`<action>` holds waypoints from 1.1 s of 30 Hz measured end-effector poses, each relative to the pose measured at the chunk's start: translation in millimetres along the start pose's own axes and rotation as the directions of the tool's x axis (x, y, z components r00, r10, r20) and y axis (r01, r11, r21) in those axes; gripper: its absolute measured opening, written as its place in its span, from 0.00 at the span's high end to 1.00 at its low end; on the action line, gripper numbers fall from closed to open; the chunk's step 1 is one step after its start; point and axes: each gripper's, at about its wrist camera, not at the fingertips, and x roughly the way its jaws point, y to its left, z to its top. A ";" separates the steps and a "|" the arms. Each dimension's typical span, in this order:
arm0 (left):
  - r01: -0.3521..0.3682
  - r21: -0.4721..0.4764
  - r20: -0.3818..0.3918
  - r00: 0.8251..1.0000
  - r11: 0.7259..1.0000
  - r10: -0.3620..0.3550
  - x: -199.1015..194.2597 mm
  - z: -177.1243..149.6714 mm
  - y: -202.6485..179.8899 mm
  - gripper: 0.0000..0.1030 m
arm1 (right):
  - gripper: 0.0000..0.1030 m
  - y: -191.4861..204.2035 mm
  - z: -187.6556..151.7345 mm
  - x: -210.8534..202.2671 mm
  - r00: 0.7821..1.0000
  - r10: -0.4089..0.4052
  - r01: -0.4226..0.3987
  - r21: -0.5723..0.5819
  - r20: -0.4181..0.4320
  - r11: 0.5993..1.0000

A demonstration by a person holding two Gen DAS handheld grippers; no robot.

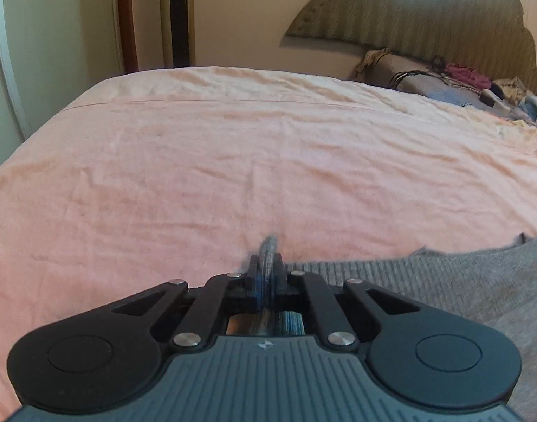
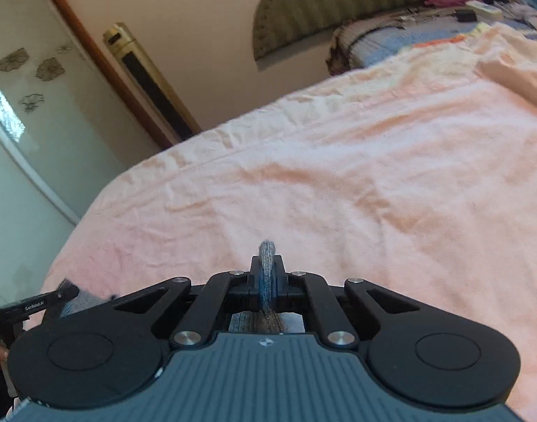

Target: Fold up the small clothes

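Observation:
A grey knit garment point(image 1: 444, 281) lies on the pink bedsheet point(image 1: 233, 158), stretching to the right of my left gripper. My left gripper point(image 1: 267, 263) is shut on an edge of this garment; a fold of grey knit sticks up between its fingers. My right gripper point(image 2: 267, 267) is shut on another edge of the grey knit garment point(image 2: 267, 251), held just above the pink bedsheet point(image 2: 374, 176). The left gripper's body point(image 2: 33, 304) shows at the lower left of the right wrist view. Most of the garment is hidden under the grippers.
A padded headboard point(image 1: 426, 10) and a pile of pillows and clothes point(image 1: 461, 77) lie at the far right of the bed. A wardrobe door point(image 2: 29, 105) and a tall standing unit point(image 2: 149, 81) stand beyond the bed's left edge.

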 end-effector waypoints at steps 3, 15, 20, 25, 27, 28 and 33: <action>-0.037 0.027 0.009 0.999 0.999 0.036 -7.2 -2.9 -8.5 0.93 | 0.90 -4.1 -14.8 16.9 0.999 -0.043 0.043 -0.012 -0.015 0.999; 0.008 0.148 0.023 1.000 0.989 -0.011 -31.1 -17.6 -85.7 0.42 | 0.52 80.5 -41.5 -11.1 0.997 -0.068 0.075 -0.191 0.045 0.979; 0.029 0.058 0.049 0.998 0.998 -0.032 -19.7 -31.3 -47.1 0.24 | 0.53 55.3 -63.2 9.5 0.981 -0.154 0.181 -0.268 0.119 0.946; -0.080 0.111 0.059 0.996 0.991 0.074 -28.2 -33.9 -64.6 0.22 | 0.53 53.2 -61.4 10.0 0.976 -0.180 0.206 -0.245 0.126 0.947; -0.128 0.098 0.036 0.992 0.987 0.125 -45.7 -35.2 -68.1 0.23 | 0.44 67.3 -64.9 0.4 0.965 -0.228 0.254 -0.251 0.129 0.934; -0.112 0.087 0.026 0.994 0.990 0.110 -55.4 -37.7 -68.3 0.23 | 0.41 74.6 -68.2 -11.2 0.964 -0.229 0.256 -0.229 0.138 0.939; -0.039 0.065 -0.008 0.999 0.997 0.039 -70.5 -61.9 -68.3 0.21 | 0.09 98.3 -99.4 -39.7 0.983 -0.135 0.166 -0.281 0.125 0.945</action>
